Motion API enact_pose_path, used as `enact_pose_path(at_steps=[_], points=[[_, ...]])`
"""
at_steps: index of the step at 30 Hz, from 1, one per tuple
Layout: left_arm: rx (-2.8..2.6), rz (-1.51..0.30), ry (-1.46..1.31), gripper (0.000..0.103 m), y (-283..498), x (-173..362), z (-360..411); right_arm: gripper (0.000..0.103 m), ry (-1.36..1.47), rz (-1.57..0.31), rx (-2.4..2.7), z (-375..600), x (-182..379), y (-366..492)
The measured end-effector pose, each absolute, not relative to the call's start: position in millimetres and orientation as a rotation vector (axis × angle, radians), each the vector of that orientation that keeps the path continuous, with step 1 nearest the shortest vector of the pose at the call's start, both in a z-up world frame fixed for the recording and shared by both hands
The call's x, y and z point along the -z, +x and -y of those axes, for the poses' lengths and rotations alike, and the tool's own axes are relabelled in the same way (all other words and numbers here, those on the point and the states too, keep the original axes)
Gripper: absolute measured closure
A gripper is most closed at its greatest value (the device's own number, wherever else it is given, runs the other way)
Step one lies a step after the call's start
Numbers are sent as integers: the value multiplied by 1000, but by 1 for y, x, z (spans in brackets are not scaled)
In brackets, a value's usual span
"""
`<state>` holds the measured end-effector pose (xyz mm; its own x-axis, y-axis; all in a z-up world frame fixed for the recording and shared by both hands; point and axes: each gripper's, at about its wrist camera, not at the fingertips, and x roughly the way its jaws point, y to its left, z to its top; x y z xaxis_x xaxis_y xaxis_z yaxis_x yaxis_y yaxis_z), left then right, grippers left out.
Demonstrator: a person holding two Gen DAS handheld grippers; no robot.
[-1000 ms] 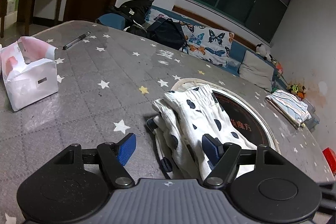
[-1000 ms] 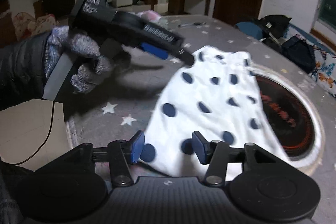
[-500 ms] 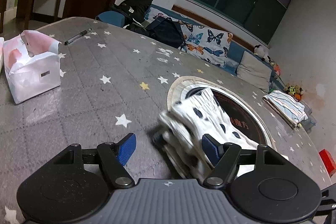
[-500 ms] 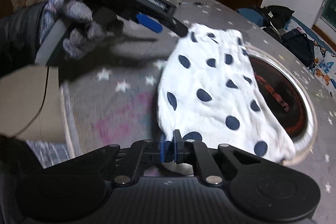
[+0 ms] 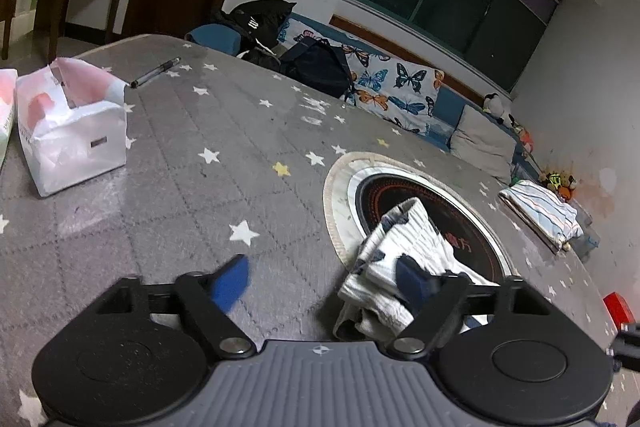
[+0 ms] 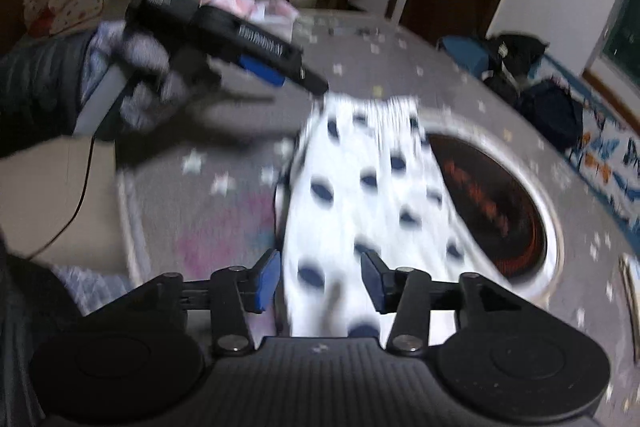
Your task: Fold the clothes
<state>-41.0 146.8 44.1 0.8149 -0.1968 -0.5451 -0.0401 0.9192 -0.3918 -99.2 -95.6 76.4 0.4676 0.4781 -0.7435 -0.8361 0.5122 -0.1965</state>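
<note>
Both grippers spread apart: the right gripper [image 6: 320, 281] straddles the polka-dot garment [image 6: 360, 195]; only the left view shows a striped folded cloth [image 5: 540, 209].

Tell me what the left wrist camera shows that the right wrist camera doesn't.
Only the left wrist view shows the white plastic bag, the black pen and the folded striped cloth, plus the open left gripper from behind.

Only the right wrist view shows the gloved left hand and the open right gripper.

Both show the white navy-dotted garment and the round black cooktop on the grey star-patterned tablecloth.
</note>
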Motion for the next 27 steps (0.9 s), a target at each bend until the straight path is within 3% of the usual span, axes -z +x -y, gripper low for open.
enact_pose_path(at_steps=[1,5,9,22,24,26,27], points=[[87,-612,-401,11,-41,-45,-147,48,-602,-663,-864,88,-77,-95],[93,-597,-401,2,-40,-50,-148,46,-618,-620,-850,56,-71,-81],[89,-592,-421,0,-37,-53,-151,43,-652,-592,-846,27,-61,-71],[138,-618,-522,0,-28,-52,-158,53,-757,-594,-789,-14,-24,-57],[150,-630,-549,0,-27,-50,-159,60,-748,-599,-783,-14,-23,-56],[158,-641,-575,0,-27,-48,-159,77,-740,-605,-764,-12,-23,-53],[162,-646,-590,0,-27,-46,-160,79,-733,-608,-753,-11,-22,-51]])
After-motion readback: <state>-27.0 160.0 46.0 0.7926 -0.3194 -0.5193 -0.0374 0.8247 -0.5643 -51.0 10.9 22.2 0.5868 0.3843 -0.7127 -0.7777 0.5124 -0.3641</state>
